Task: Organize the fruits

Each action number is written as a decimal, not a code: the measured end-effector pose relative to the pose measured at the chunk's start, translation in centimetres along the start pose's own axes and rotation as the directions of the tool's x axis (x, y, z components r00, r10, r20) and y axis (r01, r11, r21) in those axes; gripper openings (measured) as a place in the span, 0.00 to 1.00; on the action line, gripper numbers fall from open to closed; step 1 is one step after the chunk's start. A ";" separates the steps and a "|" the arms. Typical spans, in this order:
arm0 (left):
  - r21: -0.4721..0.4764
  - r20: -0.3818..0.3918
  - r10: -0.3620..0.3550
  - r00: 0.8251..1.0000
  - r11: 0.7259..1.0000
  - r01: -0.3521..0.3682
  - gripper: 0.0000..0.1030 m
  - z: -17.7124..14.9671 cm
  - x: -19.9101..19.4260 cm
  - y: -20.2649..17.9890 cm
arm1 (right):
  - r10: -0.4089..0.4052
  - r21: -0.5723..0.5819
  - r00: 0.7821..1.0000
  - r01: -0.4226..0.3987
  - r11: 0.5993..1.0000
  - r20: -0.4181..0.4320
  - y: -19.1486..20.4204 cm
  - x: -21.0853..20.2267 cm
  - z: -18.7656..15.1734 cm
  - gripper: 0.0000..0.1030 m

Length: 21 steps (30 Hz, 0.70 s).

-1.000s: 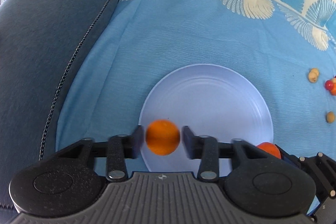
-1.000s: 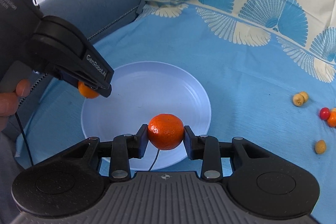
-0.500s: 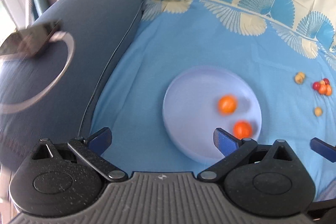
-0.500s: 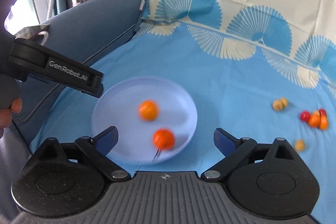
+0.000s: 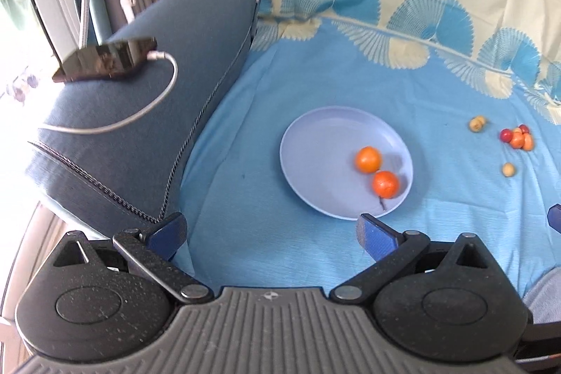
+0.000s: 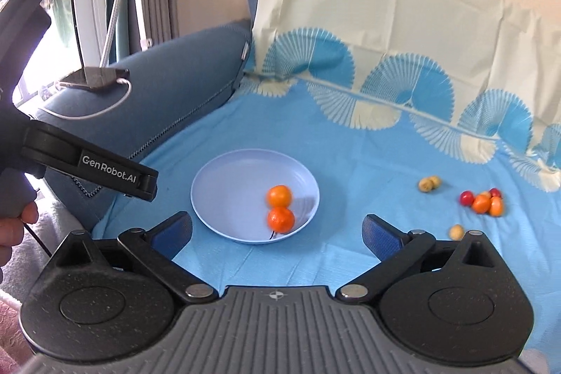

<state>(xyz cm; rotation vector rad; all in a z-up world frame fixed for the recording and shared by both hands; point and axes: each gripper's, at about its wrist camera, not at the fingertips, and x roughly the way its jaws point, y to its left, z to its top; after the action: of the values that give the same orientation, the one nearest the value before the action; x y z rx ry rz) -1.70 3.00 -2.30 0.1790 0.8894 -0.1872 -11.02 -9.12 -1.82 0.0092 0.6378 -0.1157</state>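
Right wrist view: on the plate [image 6: 217, 181] two oranges [image 6: 279, 196] touch, and right of the plate a loose fruit cluster [image 6: 482, 201] lies on the cloth. The left gripper [image 5: 271, 232] and right gripper [image 6: 277, 230] are both spread, empty; the right's jaws have just been opening and it looks nearer the cluster.

Two oranges [image 6: 279, 208] sit touching on the pale blue plate [image 6: 224, 188]; small red, orange and yellow fruits [image 6: 483, 200] lie scattered to its right.
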 end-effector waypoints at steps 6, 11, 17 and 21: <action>0.020 0.046 0.006 0.999 1.000 -0.007 1.00 -0.8 -2.5 -0.6 | -0.002 0.008 0.998 0.002 1.000 0.056 -0.1 -2.8 -0.5 0.99; 0.022 0.059 0.008 0.998 1.000 -0.009 1.00 -1.3 -3.8 -0.7 | -0.008 0.033 0.997 0.006 0.999 0.082 -0.3 -4.2 -0.6 0.99; 0.021 0.084 0.005 0.996 1.000 -0.007 1.00 -1.6 -4.8 -0.6 | -0.012 0.029 0.995 0.009 1.000 0.102 0.0 -5.2 -0.7 0.99; 0.016 0.091 0.004 0.996 1.000 -0.006 1.00 -1.7 -5.0 -0.3 | -0.012 0.021 0.994 0.010 1.000 0.107 0.3 -5.4 -0.8 0.99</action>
<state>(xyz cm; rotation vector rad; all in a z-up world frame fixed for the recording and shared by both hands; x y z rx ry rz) -6.16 3.59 0.55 0.1862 0.7974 -0.1961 -15.77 -8.21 0.72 0.0192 0.5293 -0.1325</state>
